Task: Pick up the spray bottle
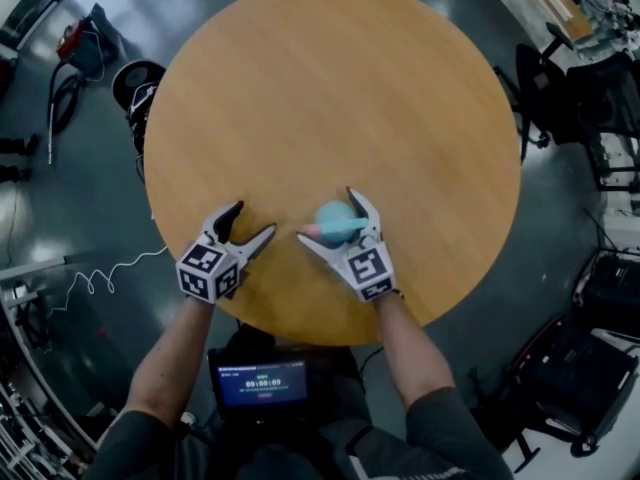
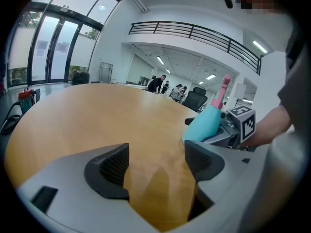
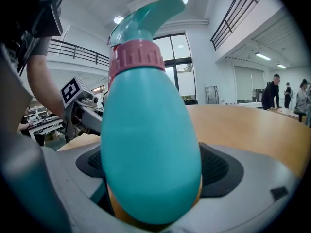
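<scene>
A teal spray bottle (image 1: 335, 223) with a pink collar and teal trigger head stands near the front edge of the round wooden table (image 1: 330, 88). My right gripper (image 1: 326, 214) is open wide, its jaws on either side of the bottle's belly; in the right gripper view the bottle (image 3: 150, 149) fills the gap between the ribbed pads (image 3: 221, 166). My left gripper (image 1: 255, 218) hovers just left of it, open and empty, over bare wood (image 2: 155, 161). From the left gripper view the bottle (image 2: 206, 123) leans slightly, inside the right gripper's jaws.
Cables and a dark bag (image 1: 85, 43) lie on the grey floor left of the table. Office chairs (image 1: 545, 78) and equipment stand to the right. A small screen (image 1: 262, 380) sits at the person's waist. People stand far off in the hall (image 2: 158, 84).
</scene>
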A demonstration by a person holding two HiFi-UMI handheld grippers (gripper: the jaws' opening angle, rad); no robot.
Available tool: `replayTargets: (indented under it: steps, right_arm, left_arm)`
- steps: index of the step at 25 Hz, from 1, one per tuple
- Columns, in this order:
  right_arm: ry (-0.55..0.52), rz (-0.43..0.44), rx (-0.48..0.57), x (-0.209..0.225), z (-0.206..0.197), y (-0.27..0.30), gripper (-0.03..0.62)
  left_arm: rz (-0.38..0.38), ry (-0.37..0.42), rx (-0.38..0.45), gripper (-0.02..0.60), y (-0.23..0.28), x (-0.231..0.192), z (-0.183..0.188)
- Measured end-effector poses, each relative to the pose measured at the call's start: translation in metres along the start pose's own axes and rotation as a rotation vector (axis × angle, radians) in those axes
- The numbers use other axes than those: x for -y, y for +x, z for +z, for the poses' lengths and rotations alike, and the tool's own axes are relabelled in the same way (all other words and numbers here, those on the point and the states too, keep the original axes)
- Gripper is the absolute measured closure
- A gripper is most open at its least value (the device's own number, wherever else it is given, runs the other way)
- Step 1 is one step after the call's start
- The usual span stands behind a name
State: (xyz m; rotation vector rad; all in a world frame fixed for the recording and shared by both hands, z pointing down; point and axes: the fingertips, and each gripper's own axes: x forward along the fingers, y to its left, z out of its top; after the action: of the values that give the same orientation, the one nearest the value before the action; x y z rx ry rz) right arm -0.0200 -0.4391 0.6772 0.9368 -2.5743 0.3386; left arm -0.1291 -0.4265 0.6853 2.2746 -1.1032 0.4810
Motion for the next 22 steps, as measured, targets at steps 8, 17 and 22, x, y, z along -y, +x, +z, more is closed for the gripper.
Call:
replayTargets:
  steps: [8, 17, 22]
  right_arm:
    - [-0.051, -0.021, -0.020, 0.002, 0.002, 0.010, 0.065]
    - [-0.051, -0.030, -0.009, 0.006, 0.004, 0.015, 0.152]
    - [-0.019, -0.052, 0.016, 0.008, 0.018, 0.006, 0.154]
  left_arm:
    - [-0.017, 0.007, 0.007, 0.215, -0.001, 0.006, 0.004]
    - [-0.022, 0.016, 0.026, 0.215, -0.007, 0.010, 0.016]
    - [-0.031, 0.000, 0.075, 0.227, -0.013, 0.012, 0.031]
